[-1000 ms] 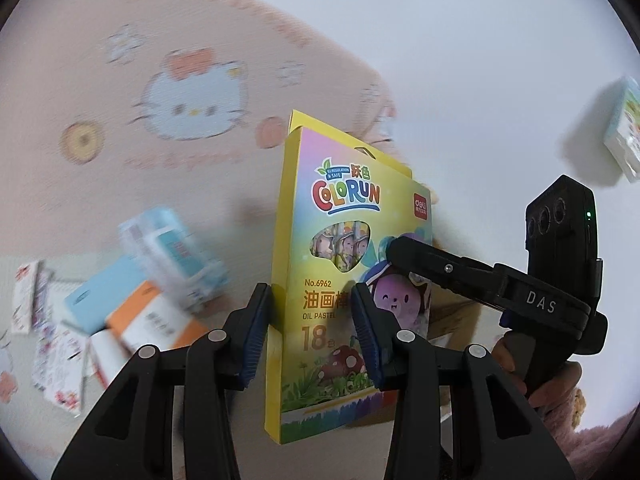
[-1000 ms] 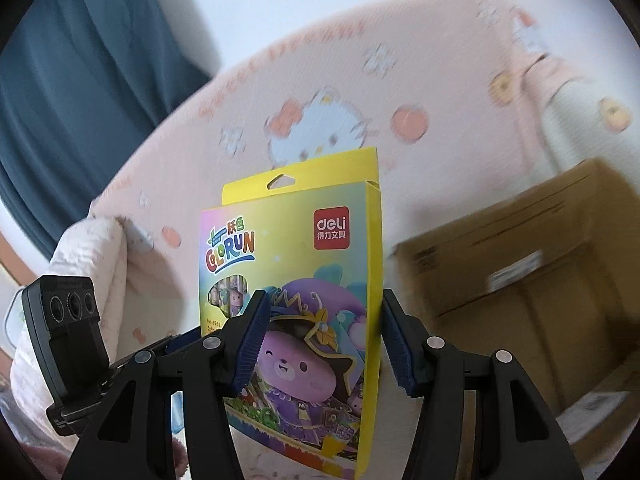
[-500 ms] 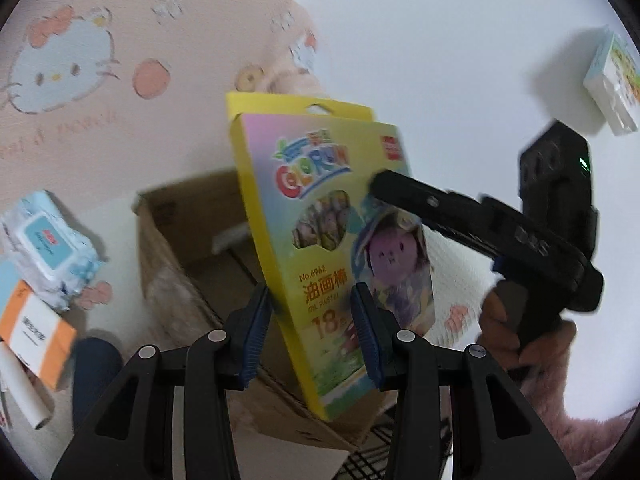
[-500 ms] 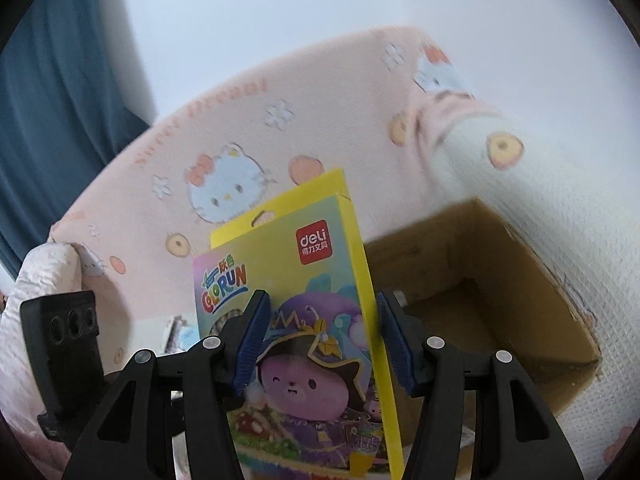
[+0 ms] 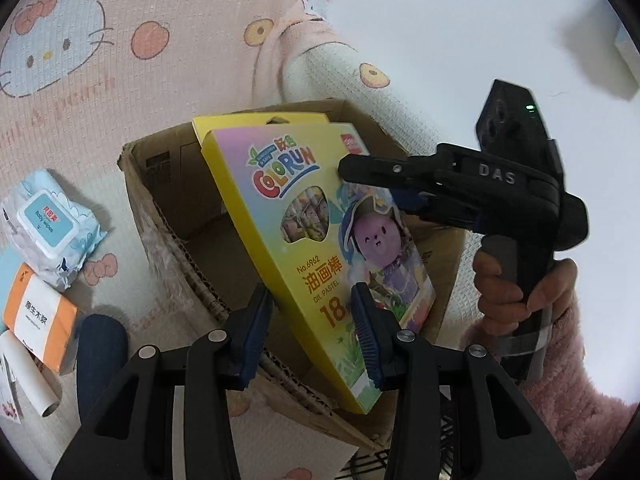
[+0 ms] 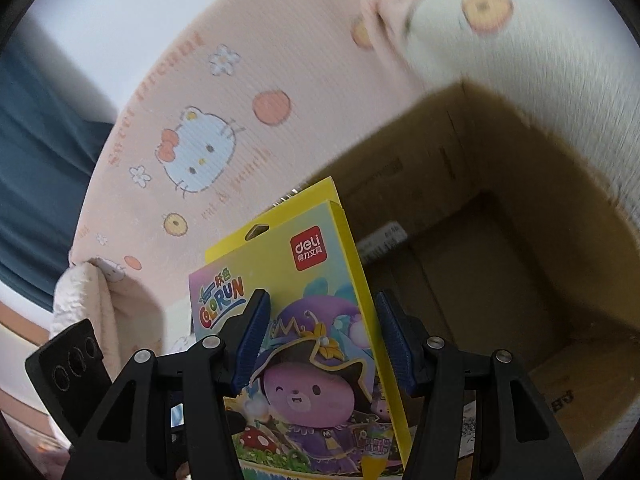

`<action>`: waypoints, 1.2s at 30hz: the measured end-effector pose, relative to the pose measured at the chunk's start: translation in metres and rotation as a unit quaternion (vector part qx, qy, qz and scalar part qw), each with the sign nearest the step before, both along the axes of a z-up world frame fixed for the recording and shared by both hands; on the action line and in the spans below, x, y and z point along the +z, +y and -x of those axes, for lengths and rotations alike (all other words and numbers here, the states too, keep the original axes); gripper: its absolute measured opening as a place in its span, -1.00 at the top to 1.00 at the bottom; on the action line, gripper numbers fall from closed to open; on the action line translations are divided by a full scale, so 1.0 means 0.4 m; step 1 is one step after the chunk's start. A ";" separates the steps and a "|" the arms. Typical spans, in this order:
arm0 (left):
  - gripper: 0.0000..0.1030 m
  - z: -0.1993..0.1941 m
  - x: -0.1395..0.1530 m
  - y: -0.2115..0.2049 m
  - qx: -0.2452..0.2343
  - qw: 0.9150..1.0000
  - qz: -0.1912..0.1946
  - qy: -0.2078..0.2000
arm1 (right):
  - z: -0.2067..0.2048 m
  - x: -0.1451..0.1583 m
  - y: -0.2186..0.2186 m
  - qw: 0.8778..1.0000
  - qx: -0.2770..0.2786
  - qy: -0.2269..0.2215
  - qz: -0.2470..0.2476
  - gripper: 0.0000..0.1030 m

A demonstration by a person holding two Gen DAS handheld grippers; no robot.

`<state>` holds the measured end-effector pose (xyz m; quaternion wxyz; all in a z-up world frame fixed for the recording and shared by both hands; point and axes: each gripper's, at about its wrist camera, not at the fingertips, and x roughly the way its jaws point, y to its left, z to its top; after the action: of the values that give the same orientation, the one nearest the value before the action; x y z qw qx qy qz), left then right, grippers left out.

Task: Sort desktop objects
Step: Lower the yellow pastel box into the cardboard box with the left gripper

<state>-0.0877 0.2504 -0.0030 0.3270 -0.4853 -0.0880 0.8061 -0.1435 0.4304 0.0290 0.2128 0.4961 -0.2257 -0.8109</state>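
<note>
A yellow COLORUN oil pastel box (image 5: 304,224) is held tilted over an open cardboard box (image 5: 168,216). My left gripper (image 5: 314,312) is shut on the pastel box's lower end. My right gripper (image 6: 320,332) is shut on the same pastel box (image 6: 296,280), and its black body (image 5: 460,184) shows at the right in the left wrist view. The cardboard box (image 6: 500,240) shows a bare brown floor behind the pastel box in the right wrist view.
A pack of wet wipes (image 5: 48,224), an orange and white box (image 5: 36,316) and a white roll (image 5: 28,376) lie left of the cardboard box. A pink Hello Kitty blanket (image 5: 100,60) covers the surface behind. A dark blue curtain (image 6: 36,152) hangs at the left.
Both grippers have carried the pastel box from in front of the blanket to over the open cardboard box, tilting it. The wipes and orange box have shifted left in the left wrist view.
</note>
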 end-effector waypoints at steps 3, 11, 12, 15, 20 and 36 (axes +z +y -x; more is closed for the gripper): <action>0.11 0.001 0.000 0.008 -0.004 1.000 0.009 0.000 | 0.017 -0.021 0.005 1.000 0.003 -0.021 0.011 -0.03; 0.12 -0.003 0.016 0.025 -0.011 0.999 0.051 -0.005 | 0.025 -0.027 -0.020 0.999 0.004 -0.032 -0.016 -0.06; 0.12 -0.011 0.021 0.036 -0.016 0.997 0.071 0.005 | 0.028 -0.032 -0.027 0.999 0.005 -0.038 -0.028 -0.06; 0.03 -0.039 0.041 0.057 -0.028 0.991 0.119 0.054 | 0.034 -0.052 -0.048 0.998 0.020 -0.053 -0.029 -0.07; -0.06 -0.056 0.063 0.068 -0.036 0.977 0.180 0.106 | 0.035 -0.054 -0.055 0.997 0.021 -0.056 -0.057 -0.08; -0.06 0.128 0.033 0.095 -0.078 0.981 0.177 0.002 | 0.085 -0.135 -0.036 0.970 -0.015 -0.208 -0.125 -0.10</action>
<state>-0.1388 0.2885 0.0101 0.2979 -0.5388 0.0944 0.7823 -0.1775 0.4160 -0.0249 0.0849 0.6731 -0.1694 -0.7149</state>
